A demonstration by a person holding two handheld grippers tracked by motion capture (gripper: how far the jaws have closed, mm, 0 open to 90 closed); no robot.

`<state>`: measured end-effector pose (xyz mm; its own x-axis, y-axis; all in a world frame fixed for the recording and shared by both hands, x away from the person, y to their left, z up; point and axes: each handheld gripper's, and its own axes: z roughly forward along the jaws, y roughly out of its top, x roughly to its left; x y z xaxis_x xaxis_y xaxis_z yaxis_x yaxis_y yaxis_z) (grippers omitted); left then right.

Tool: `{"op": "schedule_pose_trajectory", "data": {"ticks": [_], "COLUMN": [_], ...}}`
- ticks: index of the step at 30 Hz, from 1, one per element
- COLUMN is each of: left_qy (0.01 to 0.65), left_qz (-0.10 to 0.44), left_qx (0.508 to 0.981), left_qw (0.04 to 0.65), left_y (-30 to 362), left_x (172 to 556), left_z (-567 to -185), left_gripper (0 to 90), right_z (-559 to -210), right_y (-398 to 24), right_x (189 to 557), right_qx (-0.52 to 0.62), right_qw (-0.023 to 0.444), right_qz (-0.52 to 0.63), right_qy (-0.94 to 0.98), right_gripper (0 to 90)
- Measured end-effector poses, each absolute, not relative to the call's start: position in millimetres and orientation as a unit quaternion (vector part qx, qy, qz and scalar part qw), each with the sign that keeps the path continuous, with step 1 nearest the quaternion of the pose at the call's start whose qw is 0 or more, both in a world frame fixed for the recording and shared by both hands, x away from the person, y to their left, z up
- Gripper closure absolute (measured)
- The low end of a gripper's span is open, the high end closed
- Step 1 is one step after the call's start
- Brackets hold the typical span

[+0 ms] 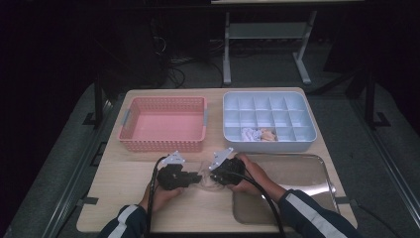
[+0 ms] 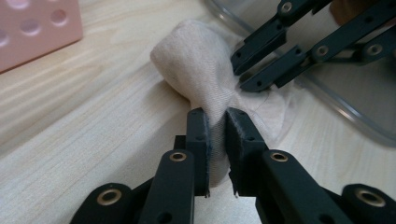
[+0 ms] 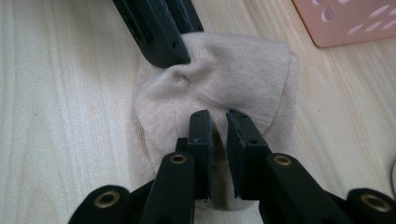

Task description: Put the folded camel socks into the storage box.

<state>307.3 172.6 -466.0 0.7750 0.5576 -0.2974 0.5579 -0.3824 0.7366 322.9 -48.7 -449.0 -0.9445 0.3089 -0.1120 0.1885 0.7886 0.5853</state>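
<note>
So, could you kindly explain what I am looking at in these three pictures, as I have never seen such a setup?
A person sits at a wooden table and holds a hand-held clamp tool, called a gripper, in each hand. The high view looks down from above: left gripper, right gripper. The other two pictures come from small cameras riding on each gripper, looking along its black jaws. Both grippers pinch one beige cloth, which looks like a sock, lying on the table between them. Farther back stand a pink basket and a pale blue divided box, with a few small items in two of its front compartments. A metal tray lies at the right.
</note>
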Motion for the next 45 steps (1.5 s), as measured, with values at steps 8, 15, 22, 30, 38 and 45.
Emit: {"op": "schedule_pose_trajectory", "data": {"ticks": [8,15,22,30,38,45], "left_qy": [0.312,0.302,0.301,0.269,0.252,0.249], "left_qz": [-0.002,0.007,0.023,0.027,0.034,0.039], "left_qx": [0.808,0.814,0.814,0.83,0.846,0.849], "left_qw": [0.5,0.497,0.496,0.489,0.469,0.463], "left_y": [169.3,158.6,167.8,149.3,135.0,133.4], "left_x": [301.2,300.9,301.2,294.9,293.6,294.0], "left_z": [-453.0,-452.6,-447.6,-448.2,-455.2,-456.9], "left_gripper": [82.5,83.2,83.9,83.7,83.4,83.5], "right_z": [-447.8,-450.8,-436.7,-452.1,-455.0,-434.7], "right_y": [-37.4,-37.9,-67.0,-63.2,-64.1,-86.9], "right_x": [319.8,317.4,325.1,321.1,319.4,329.6], "right_qx": [0.122,0.134,0.163,0.151,0.148,0.152], "right_qw": [0.114,0.117,0.075,0.077,0.083,0.06], "right_qz": [0.283,0.305,0.347,0.303,0.318,0.344], "right_qy": [0.944,0.935,0.921,0.938,0.933,0.925], "right_gripper": [79.7,74.1,64.7,77.1,74.2,62.4]}}
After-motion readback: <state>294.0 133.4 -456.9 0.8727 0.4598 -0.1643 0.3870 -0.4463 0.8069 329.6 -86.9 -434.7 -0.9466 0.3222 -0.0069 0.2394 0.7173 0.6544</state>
